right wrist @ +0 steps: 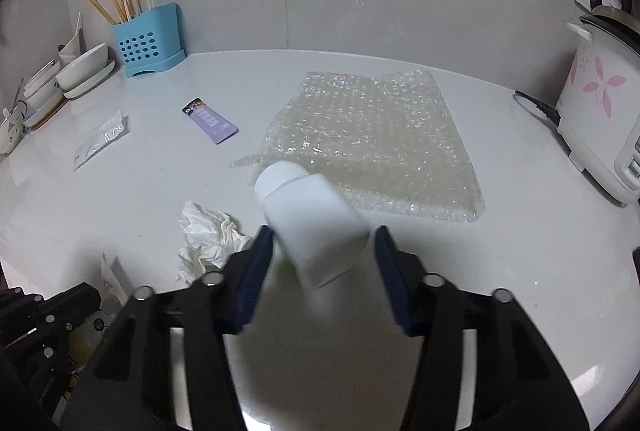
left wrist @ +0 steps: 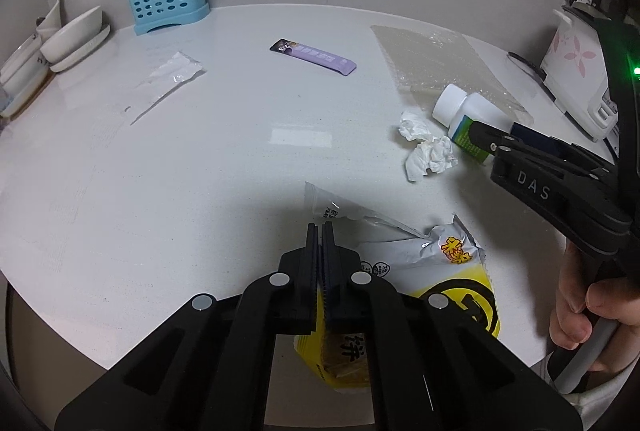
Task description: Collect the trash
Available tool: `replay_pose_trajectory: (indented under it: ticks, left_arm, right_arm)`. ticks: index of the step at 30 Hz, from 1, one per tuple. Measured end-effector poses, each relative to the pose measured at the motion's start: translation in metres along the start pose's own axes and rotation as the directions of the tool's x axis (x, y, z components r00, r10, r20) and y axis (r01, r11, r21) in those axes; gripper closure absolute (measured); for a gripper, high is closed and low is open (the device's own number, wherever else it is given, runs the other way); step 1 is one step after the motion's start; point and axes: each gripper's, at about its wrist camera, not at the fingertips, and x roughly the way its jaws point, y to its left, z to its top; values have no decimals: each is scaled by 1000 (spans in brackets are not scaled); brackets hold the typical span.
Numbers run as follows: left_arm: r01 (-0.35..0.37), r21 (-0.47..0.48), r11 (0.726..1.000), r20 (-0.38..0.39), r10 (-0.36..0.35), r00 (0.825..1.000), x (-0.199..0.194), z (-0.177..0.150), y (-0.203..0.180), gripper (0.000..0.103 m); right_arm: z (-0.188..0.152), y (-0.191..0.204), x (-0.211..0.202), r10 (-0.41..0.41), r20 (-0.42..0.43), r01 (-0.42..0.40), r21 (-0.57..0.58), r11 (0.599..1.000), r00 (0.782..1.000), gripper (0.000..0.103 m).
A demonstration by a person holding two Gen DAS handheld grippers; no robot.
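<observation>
My left gripper is shut on a yellow and white snack bag at the table's near edge. My right gripper is open, with a white pill bottle lying between its fingers; the bottle looks blurred. The bottle and the right gripper also show in the left wrist view. A crumpled white tissue lies just left of the bottle, also in the left wrist view. A purple wrapper and a clear plastic wrapper lie farther back.
A sheet of bubble wrap lies behind the bottle. A blue chopstick holder and white bowls stand at the back left. A white rice cooker with its cord stands at the right. The white table ends close by.
</observation>
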Motion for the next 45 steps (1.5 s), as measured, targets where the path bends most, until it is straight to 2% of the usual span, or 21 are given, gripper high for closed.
replay_pose_trajectory:
  ticks: [8, 16, 28, 29, 30, 31, 33, 36, 37, 39, 40, 41, 43, 45]
  left_arm:
    - [0, -19, 1000, 38, 1, 999, -10, -1, 12, 102]
    - [7, -20, 1000, 81, -5, 997, -27, -3, 11, 102]
    - [37, -38, 999, 126, -32, 991, -63, -28, 20, 102]
    - [35, -39, 999, 133, -29, 991, -67, -30, 21, 102]
    - [33, -40, 999, 139, -27, 990, -70, -32, 22, 102]
    - [32, -40, 999, 143, -26, 989, -74, -34, 23, 102]
    - [32, -41, 999, 148, -25, 989, -79, -38, 23, 102]
    - [31, -45, 998, 139, -24, 990, -80, -40, 22, 102]
    - [30, -45, 999, 133, -24, 991, -78, -41, 22, 102]
    - [21, -44, 999, 131, -15, 991, -77, -44, 22, 102]
    - [17, -46, 999, 127, -11, 992, -75, -46, 23, 102]
    - [15, -47, 999, 123, -9, 992, -74, -46, 25, 102]
    - [12, -55, 998, 116, -6, 993, -71, -47, 28, 102]
    - [10, -59, 998, 116, -3, 993, -71, -47, 31, 102]
  right_arm:
    - [-6, -9, -12, -18, 19, 17, 66, 998, 1000, 59]
    - [-20, -8, -38, -46, 56, 43, 65, 997, 997, 60]
    - [-56, -2, -107, -40, 161, 35, 32, 999, 986, 62]
    - [-59, -2, -112, -40, 168, 35, 30, 999, 985, 70]
    - [-60, -1, -117, -34, 174, 30, 27, 999, 984, 95]
    - [-62, 0, -121, -51, 174, 48, 23, 999, 983, 103]
    - [-64, 0, -128, -45, 180, 41, 25, 999, 983, 103]
    - [-67, 2, -118, -89, 146, 89, 8, 996, 985, 103]
    - [-68, -1, -115, -82, 133, 79, 28, 997, 988, 102]
    - [-71, -9, -115, -76, 130, 67, 69, 995, 989, 91]
    - [-73, -11, -115, -58, 128, 49, 76, 996, 990, 66]
    - [-74, -12, -116, -48, 128, 37, 85, 996, 991, 49]
    - [-75, -13, -119, -52, 140, 38, 100, 994, 989, 47]
    - [-74, -7, -120, -33, 136, 20, 92, 996, 990, 37]
